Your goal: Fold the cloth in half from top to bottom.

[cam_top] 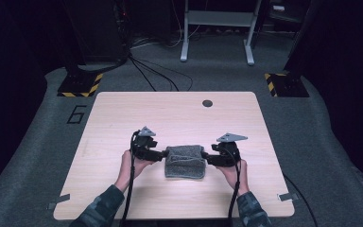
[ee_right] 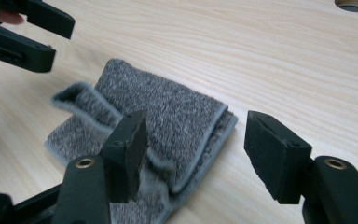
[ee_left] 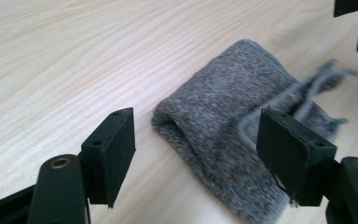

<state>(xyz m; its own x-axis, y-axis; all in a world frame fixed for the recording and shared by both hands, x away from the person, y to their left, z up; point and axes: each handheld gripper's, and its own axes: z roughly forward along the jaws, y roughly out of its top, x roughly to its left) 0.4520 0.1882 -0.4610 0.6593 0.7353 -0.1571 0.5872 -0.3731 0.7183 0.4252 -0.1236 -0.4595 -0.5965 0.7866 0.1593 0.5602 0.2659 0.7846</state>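
Note:
A folded grey towel [cam_top: 185, 161] lies on the wooden table [cam_top: 123, 118], a little toward the near edge. My left gripper [cam_top: 162, 154] stands open at the towel's left edge. In the left gripper view the towel [ee_left: 223, 135] lies just ahead of and between the spread jaws of my left gripper [ee_left: 205, 154], its top flap blurred. My right gripper [cam_top: 205, 156] stands open at the towel's right edge. In the right gripper view the towel [ee_right: 168, 116] lies ahead of my right gripper [ee_right: 200, 156], with one jaw over its near corner. Neither gripper grips the cloth.
A round cable hole [cam_top: 207, 103] sits near the table's far edge. Beyond the table are a grey carpet, cables, two stands with yellow-black bases [cam_top: 78, 85] and a white frame [cam_top: 217, 28]. A floor mark reads 6 [cam_top: 77, 114].

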